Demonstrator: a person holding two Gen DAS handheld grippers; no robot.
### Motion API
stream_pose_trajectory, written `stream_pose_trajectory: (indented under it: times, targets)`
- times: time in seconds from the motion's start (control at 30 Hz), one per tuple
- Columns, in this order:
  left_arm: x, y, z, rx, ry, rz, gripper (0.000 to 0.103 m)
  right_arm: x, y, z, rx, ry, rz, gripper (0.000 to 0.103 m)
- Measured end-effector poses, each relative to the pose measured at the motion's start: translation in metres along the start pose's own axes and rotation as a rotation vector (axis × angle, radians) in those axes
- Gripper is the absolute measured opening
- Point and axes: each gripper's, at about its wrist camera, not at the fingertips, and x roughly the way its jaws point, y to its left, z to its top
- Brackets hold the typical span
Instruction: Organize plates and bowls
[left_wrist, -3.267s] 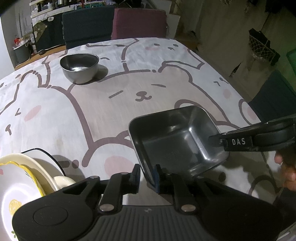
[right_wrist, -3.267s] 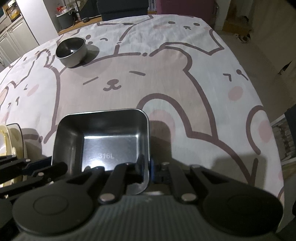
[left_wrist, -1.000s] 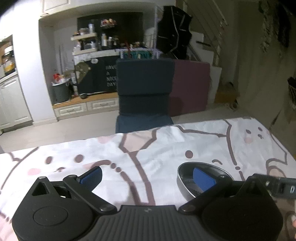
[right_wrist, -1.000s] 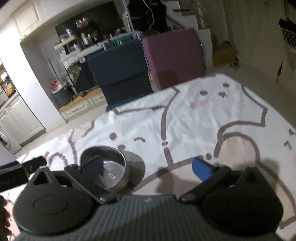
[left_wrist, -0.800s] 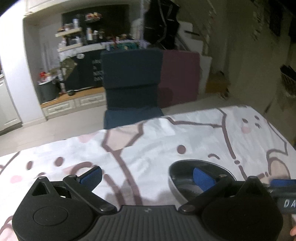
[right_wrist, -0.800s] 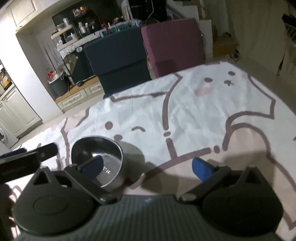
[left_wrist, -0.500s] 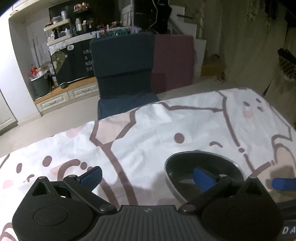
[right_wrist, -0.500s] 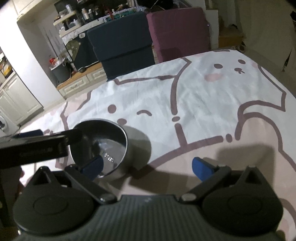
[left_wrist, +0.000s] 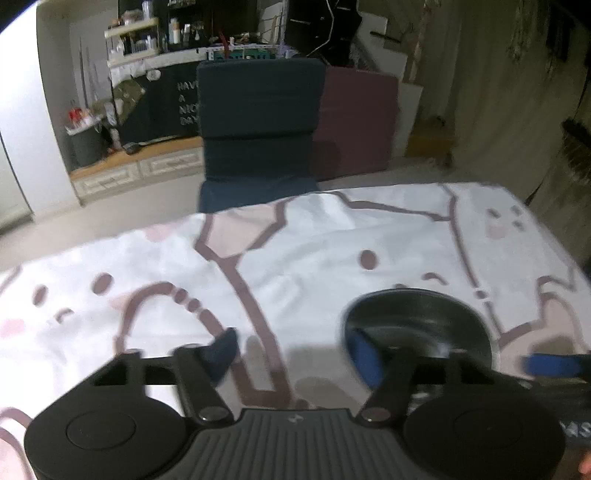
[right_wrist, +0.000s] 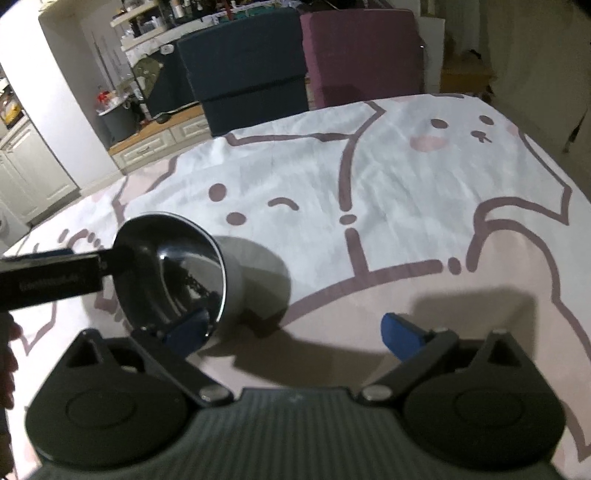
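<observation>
Flanking the tilted steel bowl (right_wrist: 177, 273), left tool (left_wrist: 295, 350) and right tool (right_wrist: 291, 328) spread wide.

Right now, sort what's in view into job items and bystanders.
Job:
- round steel bowl, tilted toward the camera
- left claw, open
- right claw, open, one finger inside the bowl

Just there:
- bear-print tablecloth
- navy chair
- maroon chair

dark cloth (left_wrist: 177, 99): "HAV / A / NIC / DAY", cut off | claw lettering: blurred, unreadable
</observation>
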Motion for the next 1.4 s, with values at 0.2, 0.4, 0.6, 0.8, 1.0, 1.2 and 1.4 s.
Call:
stream_pose_trajectory:
  times: [0.2,0.4,0.6,0.8,1.0,1.2,1.4]
  targets:
    - [-0.007,-0.006,-0.006,-0.038,-0.024,-0.082,0.022,-0.007,0.0,0.004,0.012,-0.026,0.09,0.057]
    - [-0.012,-0.008,-0.009,-0.063,-0.037,-0.111,0.006,-0.013,0.007,0.008,0.001,-0.032,0.136,0.013]
    - [-0.03,-0.006,-0.012,-0.091,-0.061,-0.117,0.005,-0.017,0.008,0.011,0.005,-0.018,0.146,0.008]
    - [-0.066,-0.007,-0.013,-0.132,-0.096,-0.118,0.005,-0.043,0.01,0.012,-0.019,-0.044,0.18,0.007]
    - [-0.115,-0.023,-0.017,-0.131,-0.141,-0.102,0.005,-0.084,0.006,0.009,-0.041,-0.08,0.218,0.007]
    - [-0.164,-0.046,-0.03,-0.122,-0.184,-0.087,0.005,-0.136,-0.003,-0.003,-0.075,-0.127,0.25,0.007]
    - [-0.197,-0.067,-0.048,-0.122,-0.21,-0.075,0.005,-0.179,-0.015,-0.021,-0.096,-0.166,0.273,0.007]
